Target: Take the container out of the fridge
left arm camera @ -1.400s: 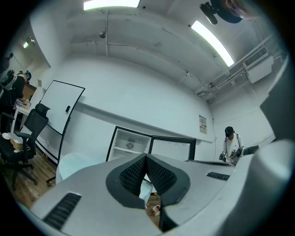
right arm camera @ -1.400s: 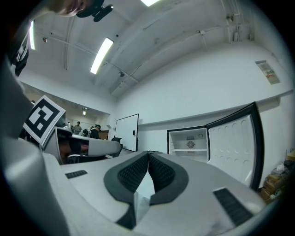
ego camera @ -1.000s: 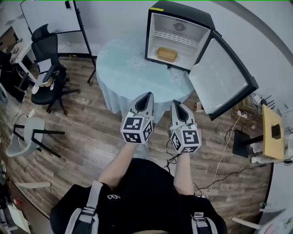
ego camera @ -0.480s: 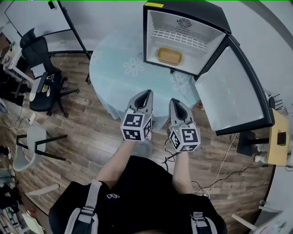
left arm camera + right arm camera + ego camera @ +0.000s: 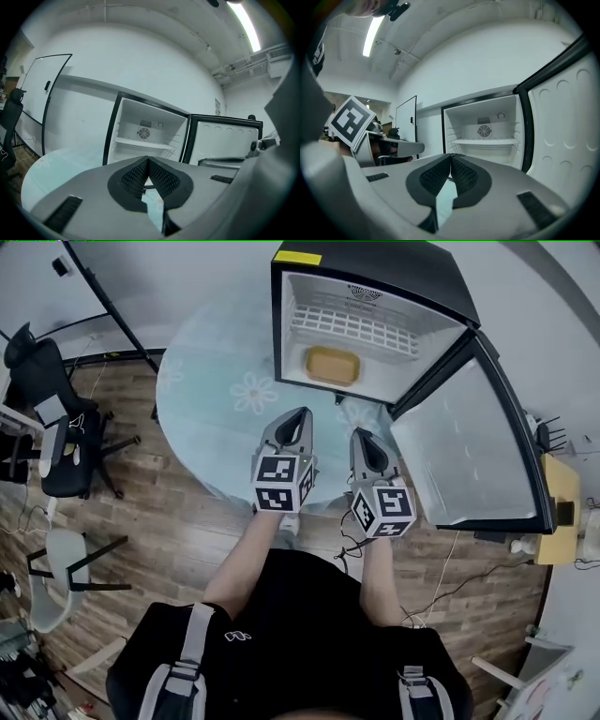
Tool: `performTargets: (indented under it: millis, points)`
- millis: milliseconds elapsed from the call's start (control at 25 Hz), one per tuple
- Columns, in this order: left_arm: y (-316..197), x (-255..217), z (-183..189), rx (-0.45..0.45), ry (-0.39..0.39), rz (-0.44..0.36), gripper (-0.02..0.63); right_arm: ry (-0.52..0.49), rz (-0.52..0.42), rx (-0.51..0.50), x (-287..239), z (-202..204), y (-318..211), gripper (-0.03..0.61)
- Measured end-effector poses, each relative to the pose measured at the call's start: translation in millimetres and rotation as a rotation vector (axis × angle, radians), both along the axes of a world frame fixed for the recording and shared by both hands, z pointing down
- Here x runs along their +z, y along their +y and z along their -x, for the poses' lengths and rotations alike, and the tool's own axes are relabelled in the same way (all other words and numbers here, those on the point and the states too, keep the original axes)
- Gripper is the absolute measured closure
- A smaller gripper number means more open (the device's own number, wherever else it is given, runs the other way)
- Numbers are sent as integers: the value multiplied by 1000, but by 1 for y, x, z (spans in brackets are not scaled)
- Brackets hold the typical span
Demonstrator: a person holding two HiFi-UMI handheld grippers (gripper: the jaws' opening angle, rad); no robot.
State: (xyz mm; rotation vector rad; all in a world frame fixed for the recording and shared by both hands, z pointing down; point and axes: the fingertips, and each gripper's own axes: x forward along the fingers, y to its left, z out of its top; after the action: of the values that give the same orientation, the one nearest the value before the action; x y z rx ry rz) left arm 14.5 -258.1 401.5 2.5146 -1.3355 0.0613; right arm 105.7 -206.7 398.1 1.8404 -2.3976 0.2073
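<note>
A small black fridge [image 5: 427, 277] stands open on the round table [image 5: 206, 418], its door [image 5: 469, 446] swung out to the right. A yellow container [image 5: 332, 365] lies on the fridge floor below a white wire shelf [image 5: 352, 326]. Both grippers hover side by side over the table's near edge, short of the fridge. My left gripper [image 5: 299, 415] is shut with nothing between its pads. My right gripper [image 5: 360, 434] is shut too and empty. Each gripper view looks into the white fridge interior [image 5: 145, 136] [image 5: 485, 136]; the jaws hide the container there.
The table wears a pale blue cloth with flower prints [image 5: 253, 390]. Black office chairs [image 5: 47, 418] and a whiteboard stand [image 5: 112, 306] are at the left. Cables [image 5: 450, 568] trail on the wooden floor at the right, near a wooden stand [image 5: 558, 512].
The view has closed in on the fridge, which now sits larger and nearer. Both grippers stay shut and side by side, now over the table's edge.
</note>
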Motion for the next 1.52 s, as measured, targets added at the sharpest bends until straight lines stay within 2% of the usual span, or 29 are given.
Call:
performTargets:
  millis: [160, 280, 560, 840, 1040, 1160, 1360, 1520]
  points:
    - [-28, -3, 3, -28, 64, 20, 612, 76, 27, 1, -7, -2, -27, 571]
    - [-40, 1, 9, -50, 84, 44, 612, 90, 53, -24, -2, 6, -41, 571]
    - [-58, 26, 10, -47, 49, 109, 612, 71, 96, -32, 19, 12, -57, 571]
    - [-77, 49, -11, -30, 18, 169, 612, 47, 140, 23, 35, -23, -66, 571]
    - [-87, 88, -22, -29, 0, 267, 612, 38, 216, 20, 70, -34, -66, 571]
    - [-96, 98, -28, -35, -10, 291, 612, 27, 244, 33, 81, -49, -77, 571]
    - [-133, 116, -6, -69, -13, 321, 612, 78, 268, 12, 103, -31, -118, 569]
    - [-136, 125, -30, -72, -17, 345, 612, 76, 289, 23, 113, -57, -125, 569]
